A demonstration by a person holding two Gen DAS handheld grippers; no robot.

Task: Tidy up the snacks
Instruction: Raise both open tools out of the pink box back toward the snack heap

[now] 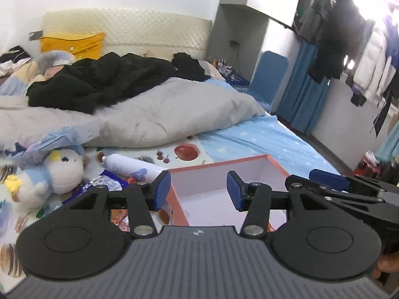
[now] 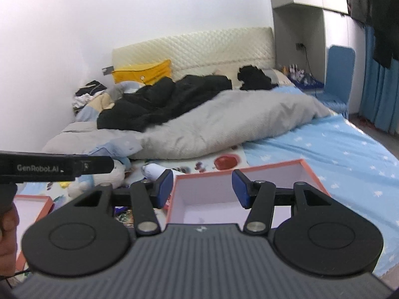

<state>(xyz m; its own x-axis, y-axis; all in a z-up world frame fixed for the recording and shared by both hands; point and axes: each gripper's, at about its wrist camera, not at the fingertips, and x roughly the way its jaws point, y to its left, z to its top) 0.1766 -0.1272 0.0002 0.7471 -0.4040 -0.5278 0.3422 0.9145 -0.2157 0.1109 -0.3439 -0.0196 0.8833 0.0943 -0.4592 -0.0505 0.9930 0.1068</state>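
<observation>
An open box with an orange rim (image 1: 219,162) and a white, empty-looking inside lies on the bed, right in front of both grippers. My left gripper (image 1: 198,190) hovers over its near left corner, open, with nothing between the blue pads. In the right wrist view, my right gripper (image 2: 203,190) hangs over the same box (image 2: 239,168), also open and holding nothing. Snack packets, one blue (image 1: 109,185) and one red (image 1: 122,220), lie left of the box. More packets (image 2: 124,214) show under the right gripper's left finger. The right gripper's blue pad (image 1: 329,177) shows at the box's right.
A white bottle (image 1: 129,167) and a plush toy (image 1: 49,174) lie left of the box. A second orange-rimmed tray (image 2: 32,204) sits at the far left. A grey duvet (image 1: 162,114) and black clothes (image 1: 99,82) cover the bed behind. The bed edge (image 1: 311,149) drops off at right.
</observation>
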